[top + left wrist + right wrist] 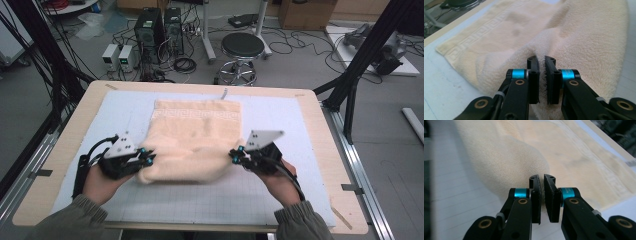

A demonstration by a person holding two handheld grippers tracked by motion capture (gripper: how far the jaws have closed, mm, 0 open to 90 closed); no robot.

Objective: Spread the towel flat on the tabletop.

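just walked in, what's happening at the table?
A person is handling a cream towel on the white mat, apparently starting a fold. The left tongs and right tongs are each shut on one near corner, and the near edge is raised off the mat. The far edge, with its patterned border, lies flat.

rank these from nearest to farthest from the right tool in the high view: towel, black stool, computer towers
1. Towel: its near right corner is pinched in the right tool, on the table mat.
2. Black stool: on the floor beyond the table's far edge, roughly straight ahead.
3. Computer towers: farther back, off to the left.
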